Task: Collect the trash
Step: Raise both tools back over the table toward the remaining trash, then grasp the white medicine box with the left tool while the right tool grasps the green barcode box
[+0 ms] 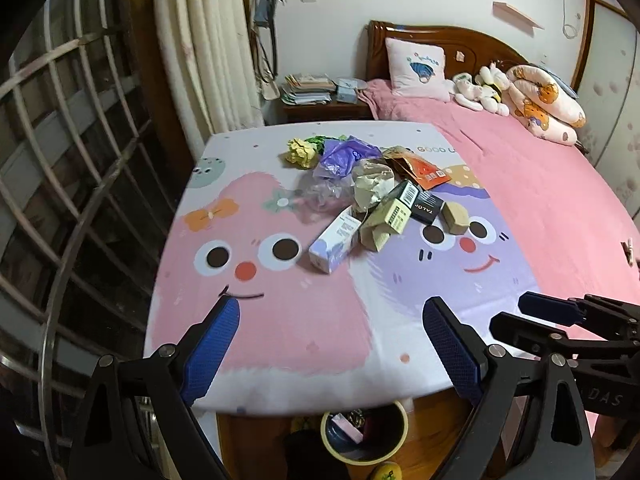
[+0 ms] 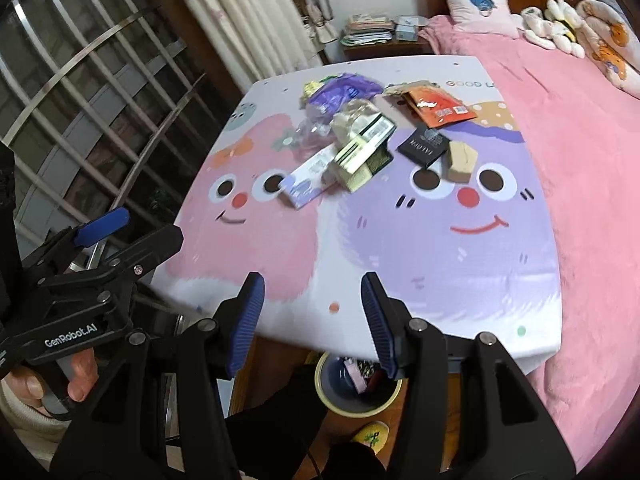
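A pile of trash (image 1: 360,192) lies at the far side of the cartoon-print table (image 1: 280,320): a yellow paper ball (image 1: 300,152), a purple plastic bag (image 1: 344,156), an orange packet (image 1: 428,170), a white-lilac box (image 1: 334,244), a black box (image 1: 428,206) and a tan block (image 1: 456,218). My left gripper (image 1: 331,302) hovers open and empty over the table's near edge. My right gripper (image 2: 312,280) is also open with nothing between its fingers, well short of the trash pile (image 2: 352,140). A round bin (image 2: 356,384) holding some rubbish stands on the floor below the near edge.
A pink bed (image 1: 540,200) with pillows and soft toys adjoins the table on the right. A barred window (image 1: 60,160) and a curtain (image 1: 208,40) are to the left, a nightstand (image 1: 320,100) behind. A hand (image 2: 80,376) holds the left gripper (image 2: 148,226).
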The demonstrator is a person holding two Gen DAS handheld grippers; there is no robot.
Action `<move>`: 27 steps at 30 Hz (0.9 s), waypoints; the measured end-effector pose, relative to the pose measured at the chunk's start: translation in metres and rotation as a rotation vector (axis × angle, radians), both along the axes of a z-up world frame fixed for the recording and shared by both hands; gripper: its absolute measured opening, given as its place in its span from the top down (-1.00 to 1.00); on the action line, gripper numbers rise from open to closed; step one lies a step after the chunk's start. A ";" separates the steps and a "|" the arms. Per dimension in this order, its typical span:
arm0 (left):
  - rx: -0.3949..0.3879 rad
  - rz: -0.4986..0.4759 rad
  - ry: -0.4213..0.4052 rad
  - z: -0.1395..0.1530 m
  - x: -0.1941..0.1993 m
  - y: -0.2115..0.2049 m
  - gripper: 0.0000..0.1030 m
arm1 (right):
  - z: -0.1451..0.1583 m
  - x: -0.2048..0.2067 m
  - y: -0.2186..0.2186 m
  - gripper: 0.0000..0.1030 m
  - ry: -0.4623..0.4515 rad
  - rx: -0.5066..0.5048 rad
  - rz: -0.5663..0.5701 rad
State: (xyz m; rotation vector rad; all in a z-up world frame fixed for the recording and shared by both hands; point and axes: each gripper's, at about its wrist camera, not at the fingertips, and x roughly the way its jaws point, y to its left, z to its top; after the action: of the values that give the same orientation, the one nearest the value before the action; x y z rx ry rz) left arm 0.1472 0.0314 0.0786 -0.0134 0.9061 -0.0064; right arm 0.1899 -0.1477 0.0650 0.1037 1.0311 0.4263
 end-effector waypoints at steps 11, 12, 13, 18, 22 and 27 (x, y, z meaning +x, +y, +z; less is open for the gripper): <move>0.010 -0.174 0.065 -0.031 0.124 0.042 -0.83 | -0.031 0.090 0.026 0.08 0.091 -0.003 -0.203; 0.009 -0.192 0.079 -0.038 0.138 0.046 -0.83 | -0.035 0.095 0.028 0.08 0.100 0.001 -0.217; 0.008 -0.204 0.090 -0.043 0.145 0.048 -0.83 | -0.041 0.103 0.031 0.08 0.111 0.000 -0.237; 0.014 -0.264 0.147 -0.073 0.184 0.052 -0.83 | -0.056 0.139 0.042 0.08 0.134 0.004 -0.303; 0.015 -0.301 0.175 -0.093 0.203 0.050 -0.83 | -0.070 0.170 0.048 0.08 0.151 -0.002 -0.348; 0.010 -0.341 0.222 -0.117 0.227 0.045 -0.82 | -0.091 0.203 0.051 0.08 0.198 0.001 -0.398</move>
State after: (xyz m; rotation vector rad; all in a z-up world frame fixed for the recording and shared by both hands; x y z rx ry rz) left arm 0.3744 0.0764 -0.0386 0.1524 1.1216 -0.3236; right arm 0.3933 -0.0972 -0.0265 0.3509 1.1725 0.0547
